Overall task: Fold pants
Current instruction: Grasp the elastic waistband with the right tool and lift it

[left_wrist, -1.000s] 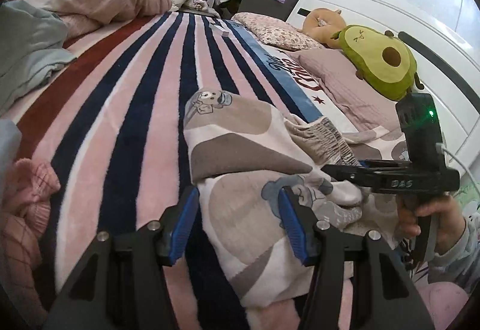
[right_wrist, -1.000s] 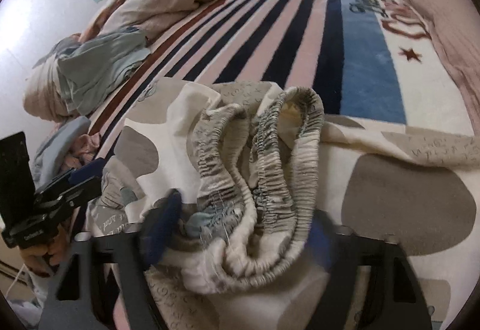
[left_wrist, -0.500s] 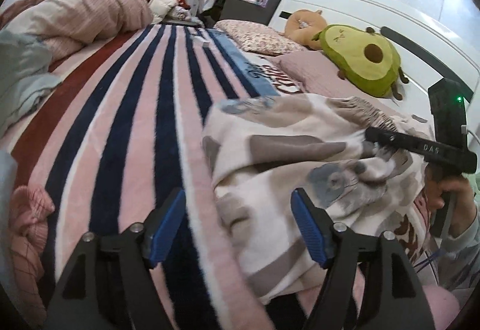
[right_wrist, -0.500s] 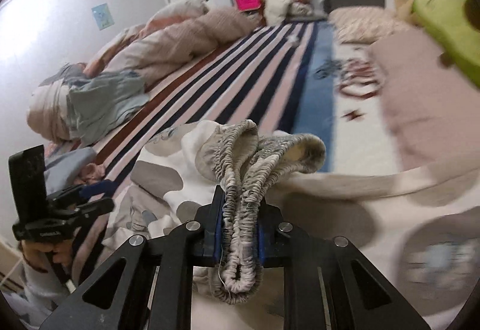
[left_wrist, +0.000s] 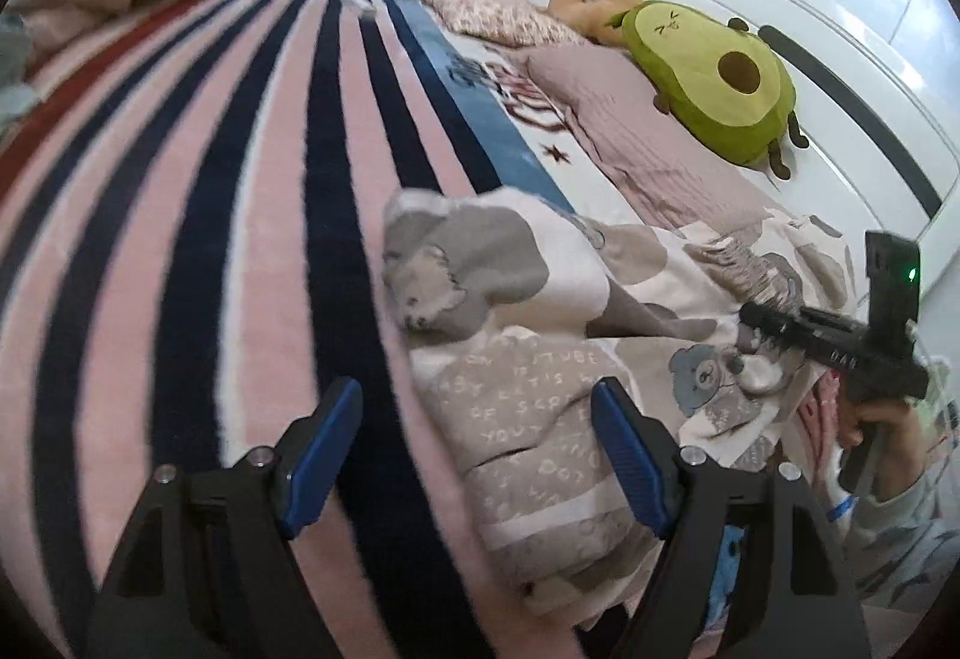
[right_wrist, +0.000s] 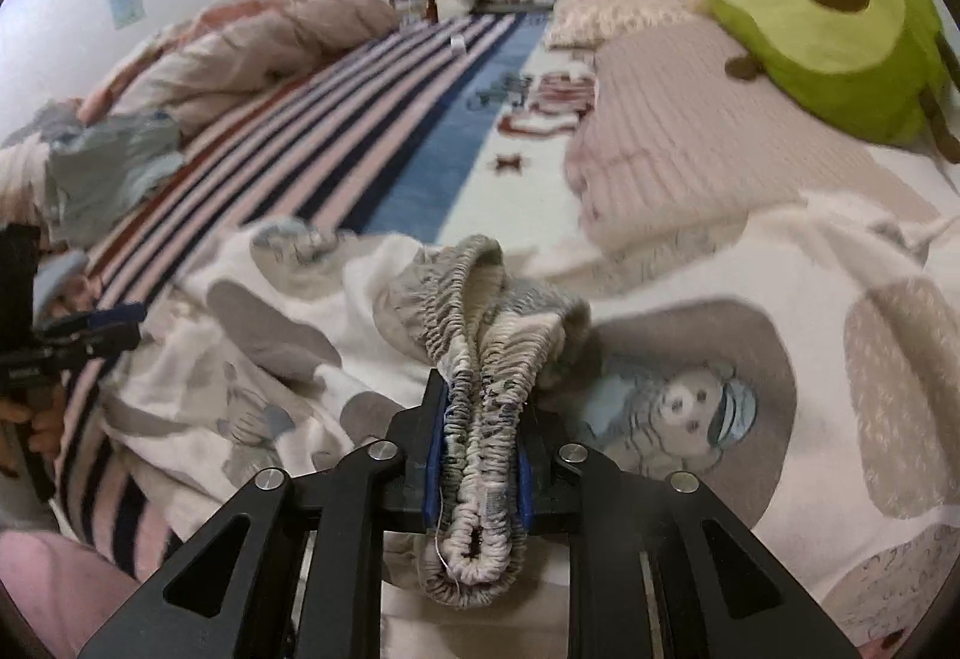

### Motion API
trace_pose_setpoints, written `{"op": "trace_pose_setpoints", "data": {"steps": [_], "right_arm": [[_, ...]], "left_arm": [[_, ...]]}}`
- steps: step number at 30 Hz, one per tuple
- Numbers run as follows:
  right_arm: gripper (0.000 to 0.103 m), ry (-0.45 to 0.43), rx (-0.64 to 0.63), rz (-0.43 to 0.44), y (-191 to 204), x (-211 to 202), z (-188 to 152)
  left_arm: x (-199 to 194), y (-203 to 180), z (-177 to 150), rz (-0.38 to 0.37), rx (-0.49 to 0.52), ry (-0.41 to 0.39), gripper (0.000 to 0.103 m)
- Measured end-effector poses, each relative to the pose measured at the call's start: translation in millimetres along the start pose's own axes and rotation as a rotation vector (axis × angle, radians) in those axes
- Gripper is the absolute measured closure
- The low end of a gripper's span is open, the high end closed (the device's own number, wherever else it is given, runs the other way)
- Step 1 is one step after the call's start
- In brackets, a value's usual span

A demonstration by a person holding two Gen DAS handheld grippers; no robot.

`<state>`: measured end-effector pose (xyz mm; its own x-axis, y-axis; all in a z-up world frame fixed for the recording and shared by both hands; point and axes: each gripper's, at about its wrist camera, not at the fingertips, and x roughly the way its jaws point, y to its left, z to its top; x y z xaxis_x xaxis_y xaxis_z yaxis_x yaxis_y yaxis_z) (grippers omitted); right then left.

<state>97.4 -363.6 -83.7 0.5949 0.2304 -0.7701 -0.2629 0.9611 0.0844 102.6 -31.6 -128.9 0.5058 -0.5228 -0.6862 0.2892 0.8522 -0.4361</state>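
Tongs [right_wrist: 477, 455] clamp pants [right_wrist: 690, 359] over striped bedspread [left_wrist: 180, 215].

Pants [left_wrist: 540, 335]: cream fabric printed with grey-brown patches, pale-blue bear figures and small lettering, lying crumpled and loosely bunched on the near part of the striped bedspread [left_wrist: 252, 191], with one rumpled end toward the dark and pink stripes and the rest spreading right toward the pillows. The gathered elastic waistband [right_wrist: 480, 419] is doubled together into a thick ribbed bundle, raised clear of the rest of the cloth at the near right.
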Motion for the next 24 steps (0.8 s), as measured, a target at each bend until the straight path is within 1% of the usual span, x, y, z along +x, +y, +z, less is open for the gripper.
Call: {"op": "trace_pose_setpoints", "data": {"steps": [1,2,3,4,5,7,9,10,11,12,13,14,15,16,17,18,19,22,24], "right_arm": [[0.073,0.007,0.000,-0.005,-0.4,0.6,-1.1],[0.068,0.004,0.002,0.001,-1.1,-1.3,-1.8],[0.058,-0.011,0.009,0.021,-2.9,-5.5,-2.5],[0.050,-0.026,0.019,0.038,-5.5,-9.0,-2.6],[0.049,-0.040,0.031,0.054,-7.8,-13.2,-3.2],[0.048,-0.057,0.049,0.081,-9.4,-19.4,-1.9],[0.048,-0.067,0.053,0.097,-7.5,-23.1,-1.4],[0.048,-0.075,0.054,0.104,-7.3,-24.9,-1.9],[0.048,-0.078,0.055,0.107,-6.9,-26.2,-2.5],[0.048,-0.083,0.061,0.116,-7.2,-27.2,-2.8],[0.048,-0.086,0.067,0.125,-7.6,-27.6,-2.9],[0.048,-0.091,0.075,0.135,-8.9,-28.6,-3.3],[0.048,-0.099,0.088,0.148,-10.6,-29.8,-3.1],[0.048,-0.104,0.097,0.155,-12.8,-29.9,-2.2],[0.048,-0.108,0.104,0.160,-14.5,-30.5,-1.8],[0.048,-0.113,0.110,0.163,-15.9,-31.5,-1.5],[0.048,-0.119,0.115,0.163,-17.4,-32.9,-1.5],[0.048,-0.132,0.126,0.163,-20.2,-37.1,-1.3],[0.048,-0.134,0.128,0.166,-21.2,-39.9,-1.3]], "left_arm": [[3.3,1.2,1.1,-0.014,-0.015,0.010,0.028],[7.2,2.4,1.9,-0.029,-0.029,0.022,0.028],[11.3,3.3,2.6,-0.046,-0.039,0.034,0.028],[15.4,3.5,3.6,-0.061,-0.049,0.045,0.028],[21.2,5.6,4.4,-0.088,-0.069,0.061,0.028],[30.2,8.0,6.3,-0.120,-0.092,0.081,0.028],[36.8,7.8,9.3,-0.128,-0.100,0.089,0.028],[38.8,7.3,10.5,-0.134,-0.106,0.091,0.030],[42.1,4.9,11.8,-0.147,-0.116,0.099,0.038],[44.2,3.6,12.3,-0.155,-0.119,0.106,0.049],[48.6,0.5,11.5,-0.173,-0.127,0.119,0.056],[52.9,-1.7,10.2,-0.192,-0.137,0.133,0.070],[56.7,-2.3,9.3,-0.207,-0.149,0.144,0.078],[59.3,-2.5,8.1,-0.212,-0.160,0.150,0.081],[59.9,-2.7,7.2,-0.202,-0.164,0.147,0.088],[58.6,-3.1,7.3,-0.194,-0.164,0.139,0.091],[55.7,-3.7,7.5,-0.187,-0.162,0.128,0.093],[39.2,-10.3,10.7,-0.111,-0.118,0.063,0.095],[27.3,-8.7,14.8,-0.099,-0.116,0.025,0.096]]}}
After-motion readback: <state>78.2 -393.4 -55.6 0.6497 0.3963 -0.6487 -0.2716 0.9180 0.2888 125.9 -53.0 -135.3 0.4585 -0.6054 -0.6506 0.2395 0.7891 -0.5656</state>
